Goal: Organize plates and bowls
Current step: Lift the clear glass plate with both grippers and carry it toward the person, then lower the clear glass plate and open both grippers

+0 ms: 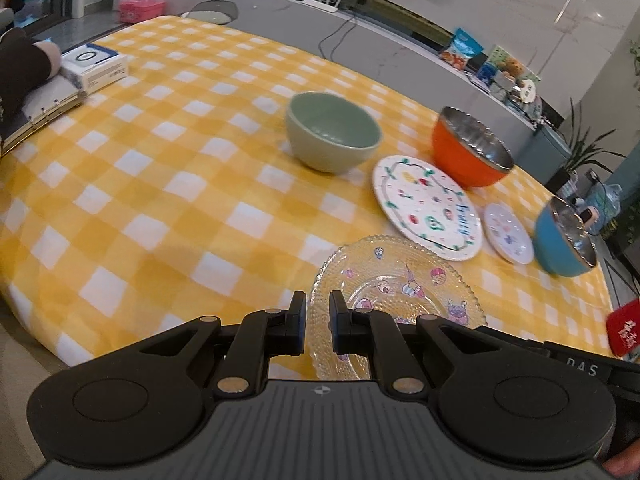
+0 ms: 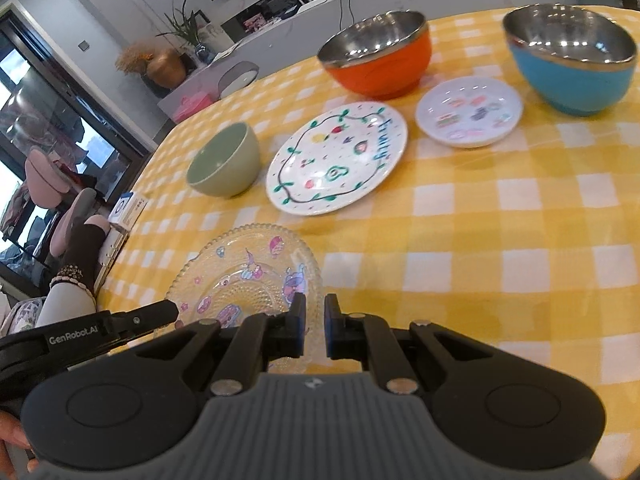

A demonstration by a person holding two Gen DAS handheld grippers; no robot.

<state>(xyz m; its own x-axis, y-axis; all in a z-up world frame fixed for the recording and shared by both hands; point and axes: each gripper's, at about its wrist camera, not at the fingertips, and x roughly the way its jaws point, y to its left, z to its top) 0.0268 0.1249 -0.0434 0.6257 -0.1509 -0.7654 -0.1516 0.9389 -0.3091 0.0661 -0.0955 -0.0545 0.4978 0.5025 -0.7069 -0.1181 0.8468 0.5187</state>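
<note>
Grippers both clamp the clear beaded glass plate with cartoon prints [image 1: 400,284]: left gripper [image 1: 318,322] pinches its left rim, right gripper [image 2: 314,330] its right rim. Plate sits at the near edge of the yellow-and-white checked tablecloth [image 1: 160,200]. Beyond it: sage-green ceramic bowl [image 1: 332,136], white fruit-painted plate [image 1: 426,206], small white saucer [image 1: 508,232], orange steel-lined bowl [image 1: 470,148], blue steel-lined bowl [image 1: 564,240].

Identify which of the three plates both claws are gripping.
The clear glass plate with cartoon prints, nearest the cameras; the white fruit plate and small white plate lie untouched.
</note>
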